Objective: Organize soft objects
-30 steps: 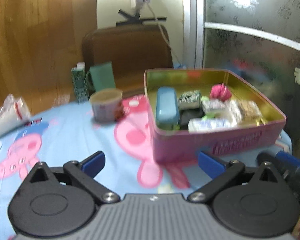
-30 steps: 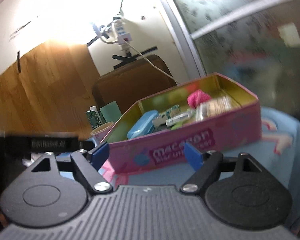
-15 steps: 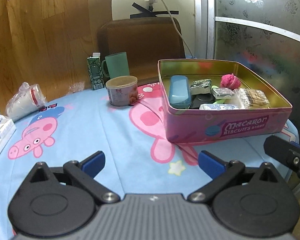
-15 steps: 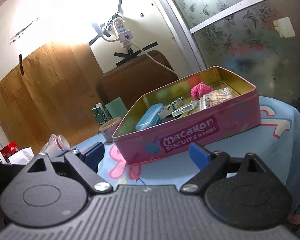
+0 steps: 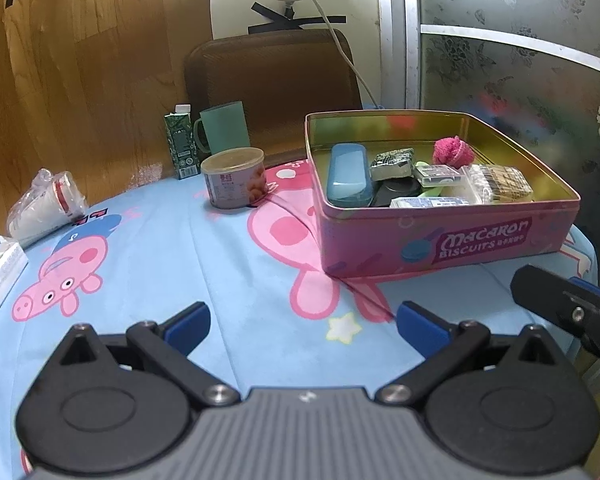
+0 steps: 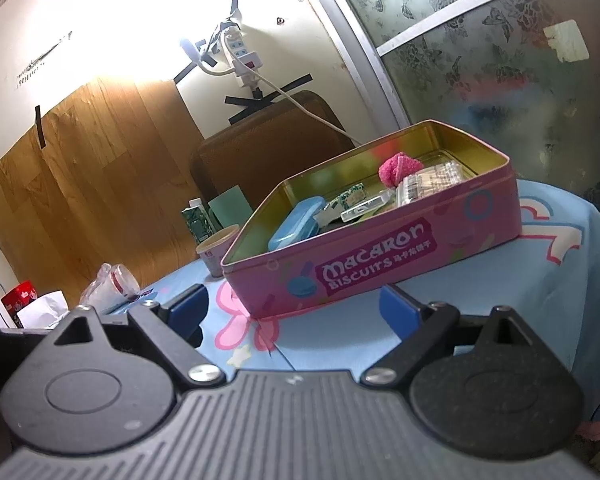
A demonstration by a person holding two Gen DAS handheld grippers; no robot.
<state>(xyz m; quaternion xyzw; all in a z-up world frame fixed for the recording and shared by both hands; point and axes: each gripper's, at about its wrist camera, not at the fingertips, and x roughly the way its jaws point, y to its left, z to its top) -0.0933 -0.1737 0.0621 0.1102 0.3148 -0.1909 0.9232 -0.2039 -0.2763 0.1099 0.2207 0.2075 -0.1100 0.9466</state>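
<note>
A round bench wears a light blue cloth with pink cartoon pigs on it. Behind it stand a brown wooden wall and a brown chair back.

The biggest thing on the bench is a pink tin box with no lid. It sits on the right side of the bench, near the edge. Its outside says "Macaron Biscuits" in white letters. Its inside is shiny gold.

Many small things lie in the tin. A blue case with round ends lies along the left wall. A clear pack of wrapped sweets lies at the right. A long white and blue packet lies by the front wall. A small green and silver packet rests in the middle on top of something black. Behind them, toward the back of the tin, sits a fluffy pink ball. It looks soft and bumpy, like yarn or a little sponge.

To the left of the tin stands a short round tub with a tan lid. Behind it are a green mug and a small green carton. A stack of cups in a clear bag lies far left.

The left gripper hangs above the cloth in front of the tin, with its blue jaws wide apart and nothing in them. The right gripper points at the front of the tin, its jaws also wide apart and holding nothing.
</note>
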